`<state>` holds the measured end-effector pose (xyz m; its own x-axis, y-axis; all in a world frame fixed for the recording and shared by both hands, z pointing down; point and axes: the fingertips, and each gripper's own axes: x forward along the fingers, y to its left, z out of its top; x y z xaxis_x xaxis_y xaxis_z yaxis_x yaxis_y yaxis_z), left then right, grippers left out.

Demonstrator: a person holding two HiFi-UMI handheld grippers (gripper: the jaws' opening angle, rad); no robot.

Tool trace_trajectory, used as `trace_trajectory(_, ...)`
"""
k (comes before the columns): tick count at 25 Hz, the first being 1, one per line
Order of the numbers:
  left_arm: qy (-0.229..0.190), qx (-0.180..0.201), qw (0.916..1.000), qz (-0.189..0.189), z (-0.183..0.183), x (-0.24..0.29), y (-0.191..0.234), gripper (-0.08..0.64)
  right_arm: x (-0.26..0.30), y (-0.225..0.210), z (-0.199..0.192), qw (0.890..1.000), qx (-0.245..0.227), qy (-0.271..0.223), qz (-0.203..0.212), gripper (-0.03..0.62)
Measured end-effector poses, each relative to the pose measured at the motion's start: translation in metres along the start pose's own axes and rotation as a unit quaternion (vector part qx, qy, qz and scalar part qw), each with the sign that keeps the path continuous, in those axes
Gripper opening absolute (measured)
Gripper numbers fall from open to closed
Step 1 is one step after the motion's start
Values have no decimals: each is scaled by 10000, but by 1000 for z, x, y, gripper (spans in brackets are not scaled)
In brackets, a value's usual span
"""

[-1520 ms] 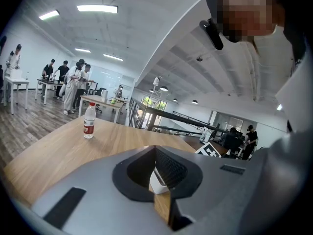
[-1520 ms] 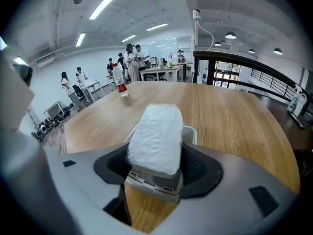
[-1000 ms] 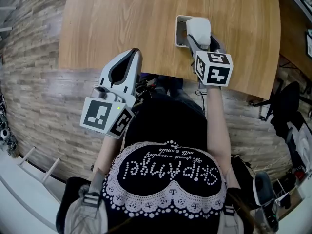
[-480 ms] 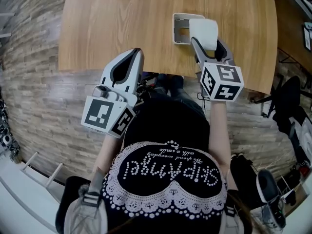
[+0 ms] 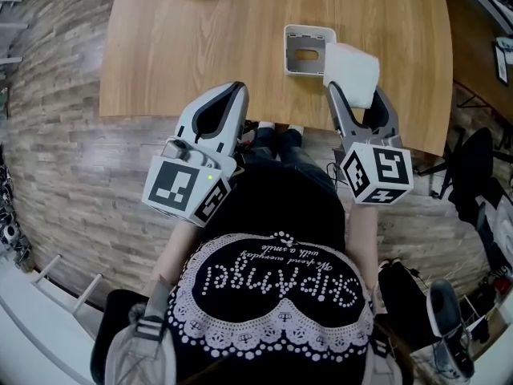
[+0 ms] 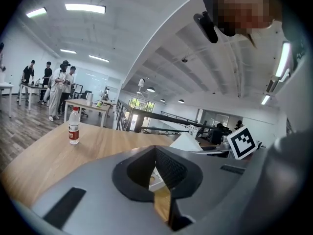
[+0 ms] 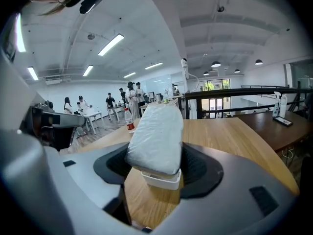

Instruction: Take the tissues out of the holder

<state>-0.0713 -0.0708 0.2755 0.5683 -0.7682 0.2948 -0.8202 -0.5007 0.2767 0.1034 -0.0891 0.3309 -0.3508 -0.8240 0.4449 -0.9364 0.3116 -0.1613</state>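
The white plastic-wrapped tissue pack hangs in the air to the right of the white holder, clear of it. My right gripper is shut on the pack's sides. In the right gripper view the pack fills the space between the jaws, with the holder on the wooden table below it. My left gripper hovers at the table's near edge, shut and holding nothing. The left gripper view has the left gripper with jaws together and the lifted pack off to the right.
A water bottle with a red label stands at the far left of the wooden table. Other tables and several people are in the background. A chair and bags are on the floor to the right of the table.
My right gripper has risen and drawn back toward me with the tissue pack, lifting it out of the holder. The left gripper has shifted slightly right.
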Motion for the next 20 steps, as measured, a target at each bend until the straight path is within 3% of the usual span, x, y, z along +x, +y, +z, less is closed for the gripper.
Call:
trace_trajectory(6, -44, 305, 9995, -95, 2, -3, -13, 6, -34, 4, -4, 9996, -185, -178, -124, 284)
trace_trajectory(14, 7, 487, 9986, -200, -5, 0, -28, 6, -70, 24, -15, 9979, -246, -573, 170, 284)
trace_trajectory(20, -8, 564, 9980, -269, -7, -2, -33, 6, -83, 33, -11, 9961, -366, -790, 162, 284)
